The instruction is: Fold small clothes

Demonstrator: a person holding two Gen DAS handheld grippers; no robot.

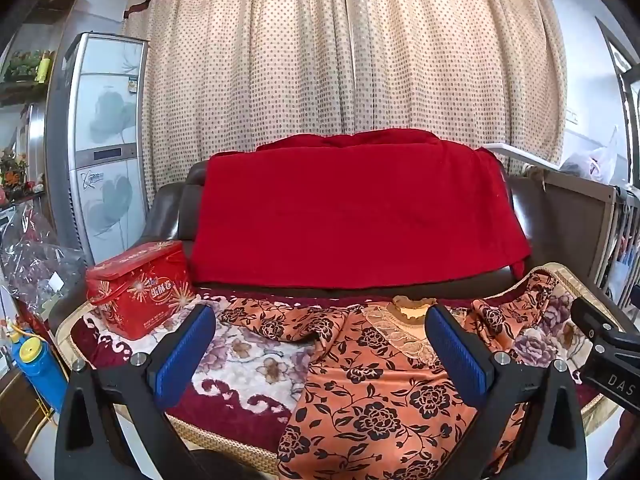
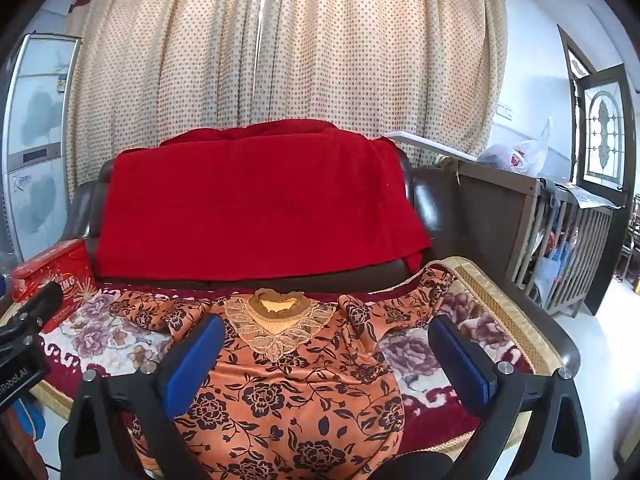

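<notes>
A dotted cream curtain (image 2: 296, 48) filled the back of the room, and below it a red blanket (image 2: 256, 208) draped a dark sofa (image 2: 436, 208). On the sofa's floral seat cover (image 2: 104, 340) an orange blouse with black flowers (image 2: 288, 396) lay flat, its long axis running away from the cameras, lace collar (image 2: 276, 320) at the far end and sleeves spread to both sides. A red tin (image 1: 140, 288) with Chinese lettering, too small to read surely, stood to the left. The left gripper (image 1: 320, 352) hung released over the blouse's left half; the right gripper (image 2: 324, 360) gaped wide above its chest, neither touching the cloth. "DAS" showed on the right gripper's body.
</notes>
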